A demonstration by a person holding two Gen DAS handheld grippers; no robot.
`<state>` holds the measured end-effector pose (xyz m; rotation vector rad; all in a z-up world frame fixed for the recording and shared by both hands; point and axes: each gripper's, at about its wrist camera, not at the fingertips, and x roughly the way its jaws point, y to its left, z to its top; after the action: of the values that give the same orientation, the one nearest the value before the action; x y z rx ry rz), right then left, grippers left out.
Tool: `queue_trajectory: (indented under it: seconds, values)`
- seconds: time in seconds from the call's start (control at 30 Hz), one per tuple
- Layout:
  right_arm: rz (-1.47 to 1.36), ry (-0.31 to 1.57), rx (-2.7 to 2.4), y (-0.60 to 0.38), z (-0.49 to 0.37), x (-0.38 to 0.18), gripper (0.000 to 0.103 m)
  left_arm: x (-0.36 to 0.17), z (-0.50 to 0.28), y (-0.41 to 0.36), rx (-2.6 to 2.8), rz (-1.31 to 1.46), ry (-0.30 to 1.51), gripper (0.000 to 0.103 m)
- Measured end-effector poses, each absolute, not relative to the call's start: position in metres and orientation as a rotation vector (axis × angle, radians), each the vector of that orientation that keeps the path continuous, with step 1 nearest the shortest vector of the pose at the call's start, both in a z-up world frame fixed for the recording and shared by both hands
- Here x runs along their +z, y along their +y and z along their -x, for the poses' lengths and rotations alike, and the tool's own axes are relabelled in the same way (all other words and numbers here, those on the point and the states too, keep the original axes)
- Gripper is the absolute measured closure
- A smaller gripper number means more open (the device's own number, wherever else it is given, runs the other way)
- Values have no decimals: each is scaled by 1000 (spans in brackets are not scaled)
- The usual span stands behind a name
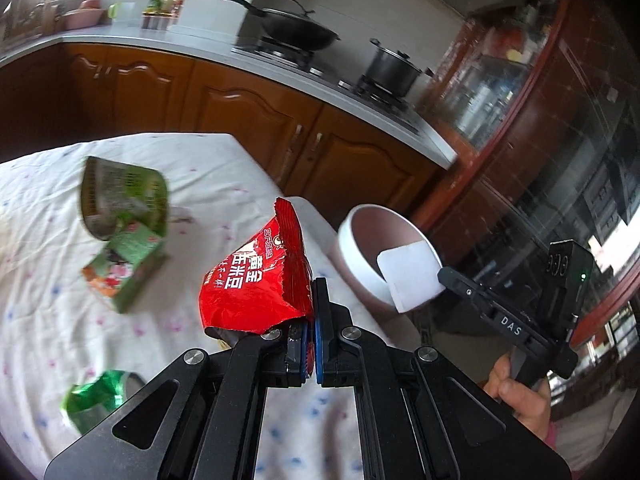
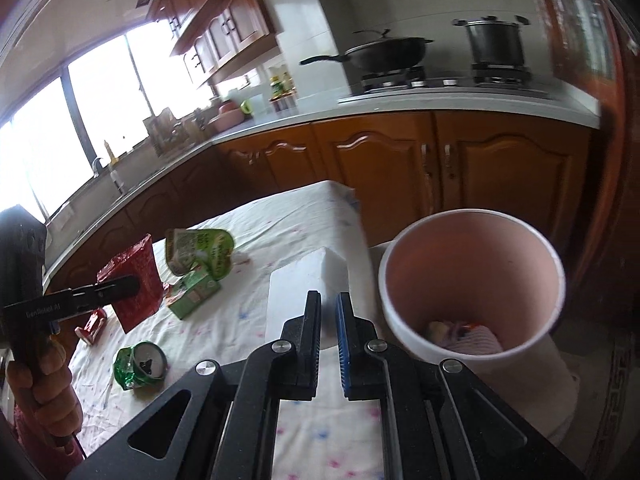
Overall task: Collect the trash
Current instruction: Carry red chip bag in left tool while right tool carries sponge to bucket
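Left gripper (image 1: pixel 310 320), lower centre of left view, is clamped tight on a red snack bag (image 1: pixel 260 280), held up off the table (image 1: pixel 48 312). Right gripper (image 2: pixel 329 320), w/ jaws nearly closed, pinches a white foam block (image 2: pixel 304 280) just beside the pink bin (image 2: pixel 472 280) at right of its view. On the cloth at left: green pouch (image 2: pixel 200 252), green carton (image 2: pixel 192 294), crushed green can (image 2: pixel 140 366)

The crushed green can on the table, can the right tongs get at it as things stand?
Probably not right now. The right tongs are shut on the white block, so they are occupied. The crushed green can lies uncovered on the tablecloth, with nothing on top of it.
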<state>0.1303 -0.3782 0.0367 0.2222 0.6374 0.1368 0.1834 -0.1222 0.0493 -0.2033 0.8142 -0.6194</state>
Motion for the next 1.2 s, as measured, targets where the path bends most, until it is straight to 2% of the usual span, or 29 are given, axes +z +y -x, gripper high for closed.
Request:
queue_trajectory:
  seconds: [0.87, 1.2]
  values:
    - [-316, 601, -39, -487, -116, 34, 96, 50, -208, -277, -798, 52, 885, 102]
    - [-273, 675, -94, -496, -142, 26, 96, 31, -240, -326, -813, -8, 979, 102]
